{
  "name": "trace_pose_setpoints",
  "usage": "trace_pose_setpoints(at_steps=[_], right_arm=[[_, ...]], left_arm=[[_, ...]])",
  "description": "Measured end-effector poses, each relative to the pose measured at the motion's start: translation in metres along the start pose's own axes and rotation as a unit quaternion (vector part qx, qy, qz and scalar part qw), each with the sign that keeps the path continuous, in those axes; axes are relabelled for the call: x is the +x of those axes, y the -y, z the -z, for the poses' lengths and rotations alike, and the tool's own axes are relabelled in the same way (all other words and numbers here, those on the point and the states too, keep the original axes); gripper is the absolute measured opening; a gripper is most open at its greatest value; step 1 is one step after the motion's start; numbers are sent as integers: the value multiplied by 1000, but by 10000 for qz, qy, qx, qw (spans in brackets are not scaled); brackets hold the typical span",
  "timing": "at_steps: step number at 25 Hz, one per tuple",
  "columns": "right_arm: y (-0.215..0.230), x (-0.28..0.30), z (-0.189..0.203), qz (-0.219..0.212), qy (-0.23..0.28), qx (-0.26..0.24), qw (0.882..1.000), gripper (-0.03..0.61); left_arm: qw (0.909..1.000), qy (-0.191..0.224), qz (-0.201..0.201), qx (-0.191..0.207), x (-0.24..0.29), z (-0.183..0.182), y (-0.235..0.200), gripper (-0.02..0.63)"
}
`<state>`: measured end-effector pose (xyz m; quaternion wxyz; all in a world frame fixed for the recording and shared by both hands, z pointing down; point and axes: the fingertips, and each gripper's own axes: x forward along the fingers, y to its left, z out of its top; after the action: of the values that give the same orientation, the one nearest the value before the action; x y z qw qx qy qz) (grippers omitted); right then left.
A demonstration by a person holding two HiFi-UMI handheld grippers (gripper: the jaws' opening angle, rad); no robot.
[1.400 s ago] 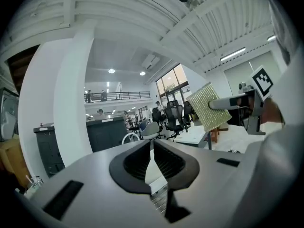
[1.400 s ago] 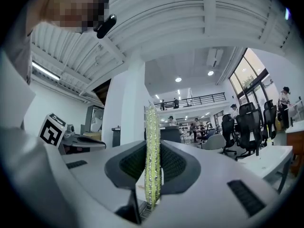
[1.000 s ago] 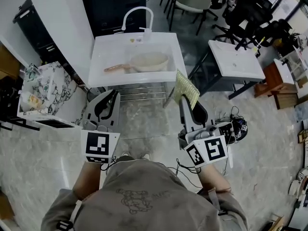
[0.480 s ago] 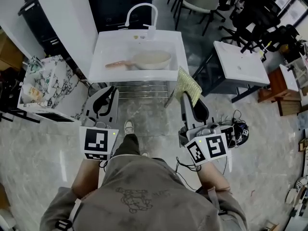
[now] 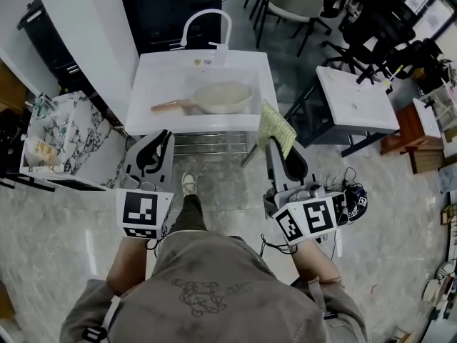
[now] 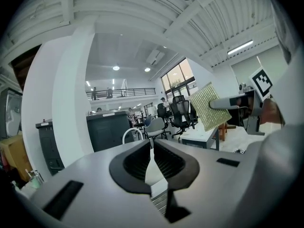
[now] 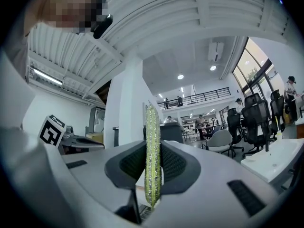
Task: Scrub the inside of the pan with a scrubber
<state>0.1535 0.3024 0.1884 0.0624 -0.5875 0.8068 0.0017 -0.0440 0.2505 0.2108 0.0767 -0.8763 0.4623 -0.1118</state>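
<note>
A beige pan [image 5: 223, 96] with a wooden handle lies in the white sink [image 5: 150, 77], ahead of both grippers and well apart from them. My right gripper [image 5: 270, 146] is shut on a yellow-green mesh scrubber [image 5: 275, 128], which stands edge-on between its jaws in the right gripper view, scrubber [image 7: 152, 151]. My left gripper [image 5: 165, 137] is shut and empty, held short of the sink's front edge. The left gripper view shows its jaws [image 6: 153, 151] together, with the scrubber [image 6: 209, 106] off to its right.
A curved white faucet [image 5: 206, 21] stands at the sink's back. A second white basin table [image 5: 355, 98] is to the right, a marble-patterned counter [image 5: 68, 138] to the left. Office chairs [image 5: 289, 6] stand beyond. Cables [image 5: 350, 181] lie on the floor by my right gripper.
A leg and a shoe have come forward into view between the two grippers. The sink has come slightly nearer. Both grippers keep their grip and pose.
</note>
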Motion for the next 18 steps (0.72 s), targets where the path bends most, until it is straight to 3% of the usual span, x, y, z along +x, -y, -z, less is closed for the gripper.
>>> trace_pose_setpoints(at_steps=[18], right_arm=[[40,177,26,154,-350,32,9993,72]], left_arm=[[9994,-280,198,-82,142,24,-112,32]])
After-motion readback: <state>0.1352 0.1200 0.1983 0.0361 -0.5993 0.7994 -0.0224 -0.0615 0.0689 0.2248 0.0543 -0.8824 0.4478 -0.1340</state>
